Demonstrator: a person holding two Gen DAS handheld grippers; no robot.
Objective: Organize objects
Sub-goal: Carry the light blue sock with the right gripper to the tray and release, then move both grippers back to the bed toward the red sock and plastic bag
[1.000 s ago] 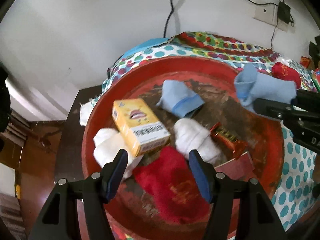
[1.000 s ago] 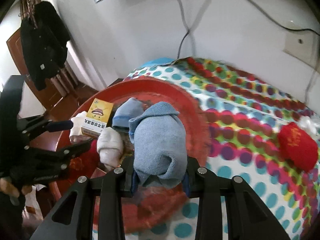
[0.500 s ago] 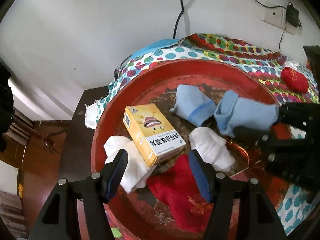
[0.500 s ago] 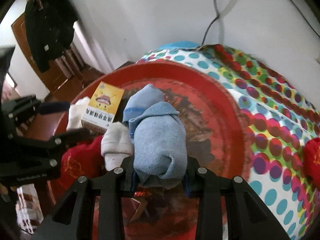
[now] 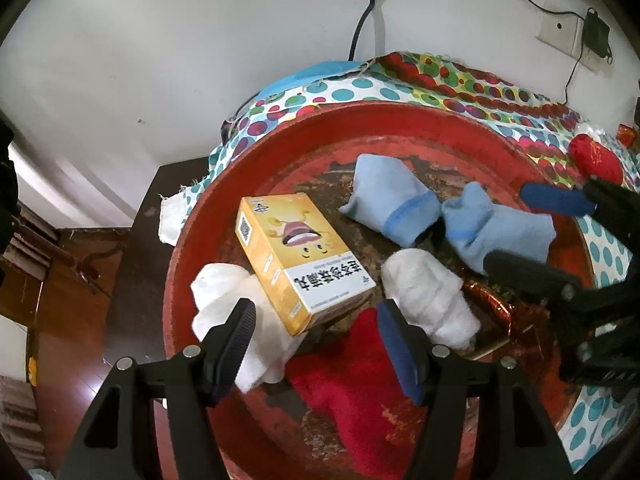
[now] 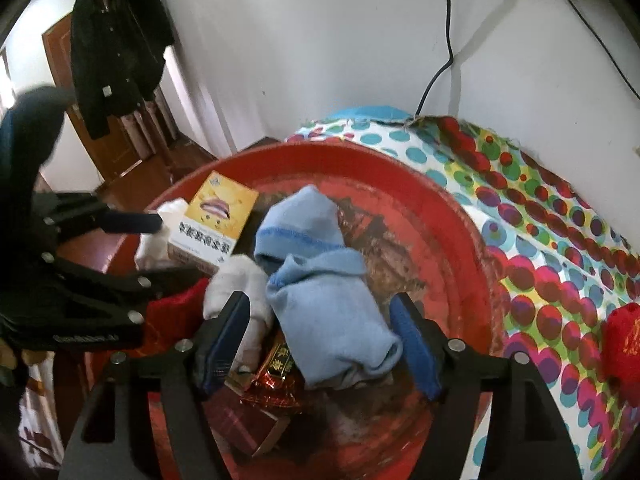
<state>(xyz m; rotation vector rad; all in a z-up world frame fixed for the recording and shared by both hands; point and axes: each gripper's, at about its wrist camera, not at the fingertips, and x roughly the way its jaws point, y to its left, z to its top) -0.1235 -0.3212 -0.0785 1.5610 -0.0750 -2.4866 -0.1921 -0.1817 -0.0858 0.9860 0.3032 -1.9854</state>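
Note:
A round red tray (image 5: 280, 136) (image 6: 452, 208) holds two rolled light-blue socks, white sock rolls, a red sock and a yellow box. My right gripper (image 6: 320, 332) (image 5: 532, 232) is open, its jaws on either side of one blue sock (image 6: 332, 316) (image 5: 496, 228) that lies on the tray beside the other blue sock (image 6: 300, 228) (image 5: 384, 204). My left gripper (image 5: 316, 328) is open and empty above the yellow box (image 5: 300, 256) (image 6: 212, 216), with a white sock (image 5: 244, 312) and a red sock (image 5: 352, 380) beneath it.
Another white sock (image 5: 428, 296), a red foil candy (image 6: 276, 380) and a dark red box (image 6: 248, 420) also lie in the tray. A red sock (image 6: 624, 344) lies on the polka-dot cloth (image 6: 560, 240) to the right. A wall stands close behind.
My right gripper lowered the blue sock onto the tray beside the other blue one and opened, letting it go. The left gripper stayed open over the yellow box.

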